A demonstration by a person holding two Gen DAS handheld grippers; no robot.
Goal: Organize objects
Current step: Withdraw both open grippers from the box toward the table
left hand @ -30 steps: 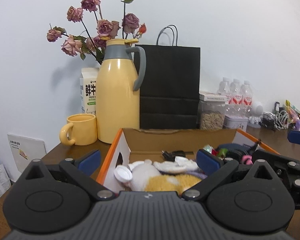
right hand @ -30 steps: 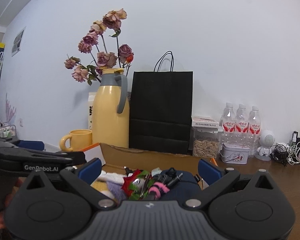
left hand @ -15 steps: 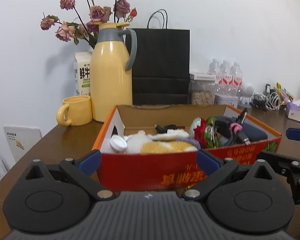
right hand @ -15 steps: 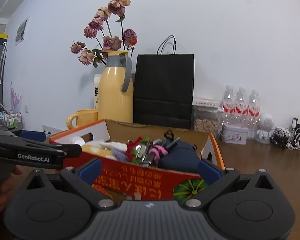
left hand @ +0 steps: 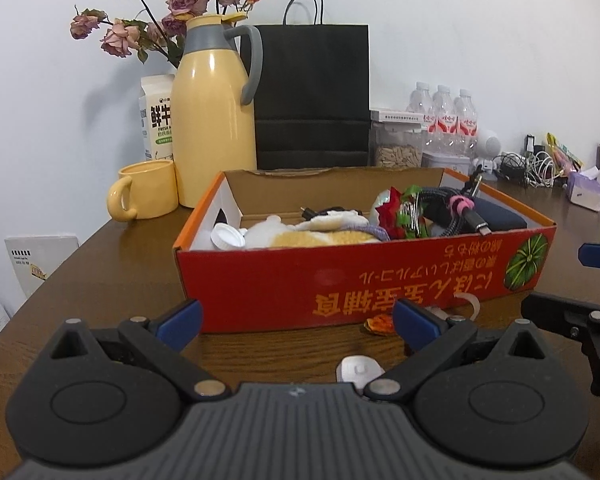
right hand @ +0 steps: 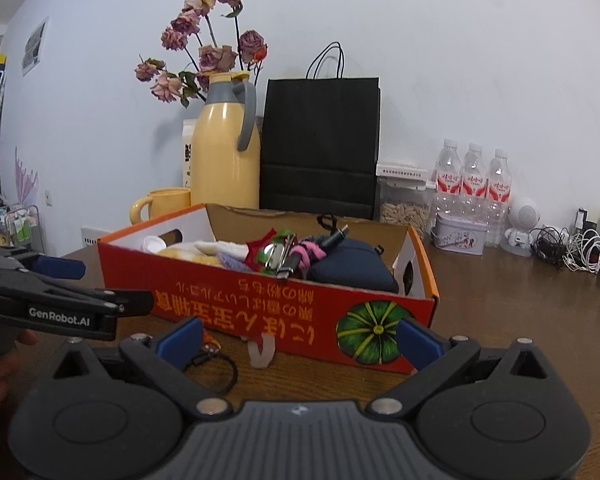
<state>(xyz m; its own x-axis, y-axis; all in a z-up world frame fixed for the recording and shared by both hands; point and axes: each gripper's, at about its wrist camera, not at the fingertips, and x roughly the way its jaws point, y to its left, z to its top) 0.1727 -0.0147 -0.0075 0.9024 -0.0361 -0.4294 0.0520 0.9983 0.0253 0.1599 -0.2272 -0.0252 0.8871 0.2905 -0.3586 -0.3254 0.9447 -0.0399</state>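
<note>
A red cardboard box (left hand: 364, 276) (right hand: 260, 312) with an orange rim stands on the brown table, filled with a plush toy (left hand: 320, 232), a white cap (left hand: 226, 236), a red flower (left hand: 392, 216), cables (left hand: 460, 208) and a dark blue pouch (right hand: 352, 264). Loose on the table in front of it lie a white clip (left hand: 358, 370), a small orange trinket (left hand: 380, 325), a translucent hook (right hand: 261, 352) and a black ring (right hand: 214, 374). My left gripper (left hand: 296, 320) is open, short of the box front. My right gripper (right hand: 298, 336) is open too, near the box's pumpkin corner.
Behind the box stand a yellow jug (left hand: 214, 120) with dried roses, a yellow mug (left hand: 144, 190), a milk carton (left hand: 156, 116), a black paper bag (left hand: 312, 96), a seed jar (left hand: 398, 146) and water bottles (right hand: 474, 176). Cables (right hand: 572, 246) and tissues (left hand: 590, 188) lie at the right.
Both grippers have drawn back from over the box toward the near table edge. The box front and the small items before it have come into view.
</note>
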